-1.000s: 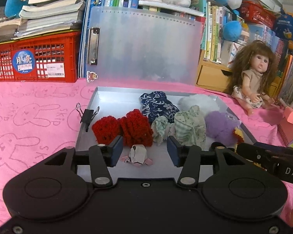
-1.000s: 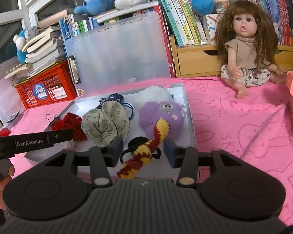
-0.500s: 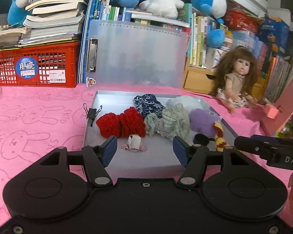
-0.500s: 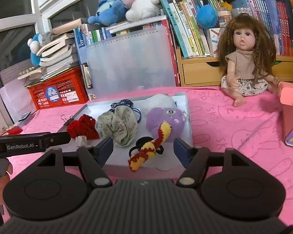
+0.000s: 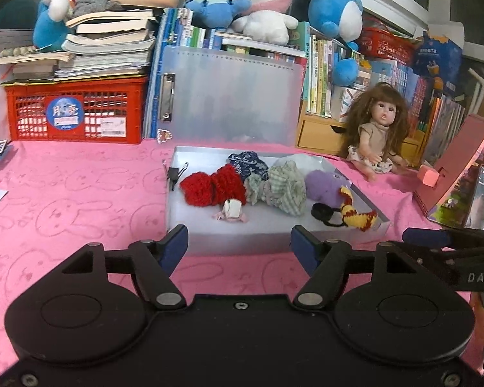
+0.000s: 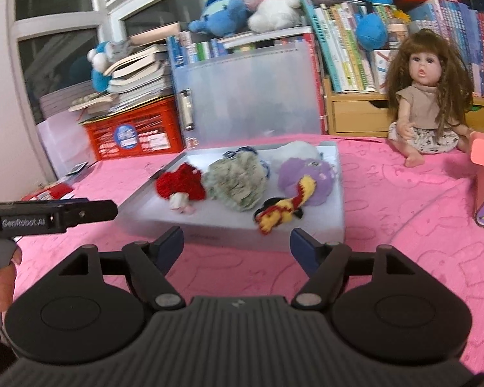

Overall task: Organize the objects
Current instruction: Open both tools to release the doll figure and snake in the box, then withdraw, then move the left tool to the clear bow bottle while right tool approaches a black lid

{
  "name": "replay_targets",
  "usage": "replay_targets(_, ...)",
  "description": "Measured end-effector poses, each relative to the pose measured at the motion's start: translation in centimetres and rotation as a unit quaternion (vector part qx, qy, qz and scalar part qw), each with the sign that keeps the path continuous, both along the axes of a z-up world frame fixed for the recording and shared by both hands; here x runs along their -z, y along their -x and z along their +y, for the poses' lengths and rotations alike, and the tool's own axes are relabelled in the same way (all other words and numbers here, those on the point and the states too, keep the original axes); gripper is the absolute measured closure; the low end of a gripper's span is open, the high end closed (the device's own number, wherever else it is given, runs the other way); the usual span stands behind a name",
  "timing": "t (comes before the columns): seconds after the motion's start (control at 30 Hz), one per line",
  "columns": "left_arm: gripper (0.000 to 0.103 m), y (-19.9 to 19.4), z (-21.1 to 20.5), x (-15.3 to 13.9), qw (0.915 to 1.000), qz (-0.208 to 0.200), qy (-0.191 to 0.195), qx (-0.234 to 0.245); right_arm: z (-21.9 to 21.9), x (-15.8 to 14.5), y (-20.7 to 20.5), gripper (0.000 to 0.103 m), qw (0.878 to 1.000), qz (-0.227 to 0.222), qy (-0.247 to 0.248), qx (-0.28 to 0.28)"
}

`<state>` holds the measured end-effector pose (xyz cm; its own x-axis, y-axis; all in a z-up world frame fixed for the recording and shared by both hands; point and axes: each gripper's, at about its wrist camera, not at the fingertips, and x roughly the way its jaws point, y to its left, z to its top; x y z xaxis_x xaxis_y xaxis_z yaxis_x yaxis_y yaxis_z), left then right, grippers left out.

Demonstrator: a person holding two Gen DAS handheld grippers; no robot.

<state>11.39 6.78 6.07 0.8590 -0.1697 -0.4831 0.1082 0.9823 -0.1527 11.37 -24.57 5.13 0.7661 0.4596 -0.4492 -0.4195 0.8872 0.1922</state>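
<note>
A shallow grey tray [image 5: 267, 242] [image 6: 337, 200] lies on the pink cloth. It holds a red knitted piece [image 5: 209, 188] [image 6: 179, 183], green checked cloth [image 5: 287, 187] [image 6: 235, 182], dark blue patterned cloth [image 5: 247, 161], a purple plush [image 5: 322, 185] [image 6: 306, 175], a red-and-yellow knitted band with a black tie [image 5: 355, 216] [image 6: 284, 209] and a small white-pink toy [image 5: 230, 211] [image 6: 179, 201]. My left gripper [image 5: 238, 246] and right gripper [image 6: 237, 245] hang before the tray's near edge, both jaws opening with nothing between them.
A translucent lid [image 5: 232, 96] stands upright behind the tray. A red crate [image 5: 74, 113] under stacked books is back left. A doll [image 5: 376, 132] [image 6: 426, 103] sits right, before bookshelves. A pink box [image 5: 458, 174] stands far right. A black binder clip [image 5: 174, 174] lies left of the tray.
Both grippers have drawn back from the tray and opened wider. The white-pink toy and the knitted band, earlier between the fingers, now lie free in the tray.
</note>
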Motion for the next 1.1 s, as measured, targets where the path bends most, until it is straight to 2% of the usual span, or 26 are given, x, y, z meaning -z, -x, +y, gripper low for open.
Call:
replay_targets(0.2,0.034,3.0,0.6,0.4,1.0000,-0.003,-0.008,-0.004,1.2,0.2,2.5,0.018,0.999,-0.010,0.015,-0.038)
replay_targets(0.5,0.034,6.5,1.6,2.2,0.9996,0.021,-0.004,-0.018,3.2,1.3,4.8,0.018,0.996,-0.004,0.025,-0.087)
replay_targets(0.77,0.034,7.3,2.8,3.7,0.9982,0.041,0.017,-0.040,4.3,2.2,6.2,0.017,0.994,0.002,0.030,-0.109)
replay_targets(1.1,0.034,7.1,2.1,5.1,0.9973,0.051,0.025,-0.047,6.3,3.6,7.9,0.016,0.988,-0.010,0.064,-0.143)
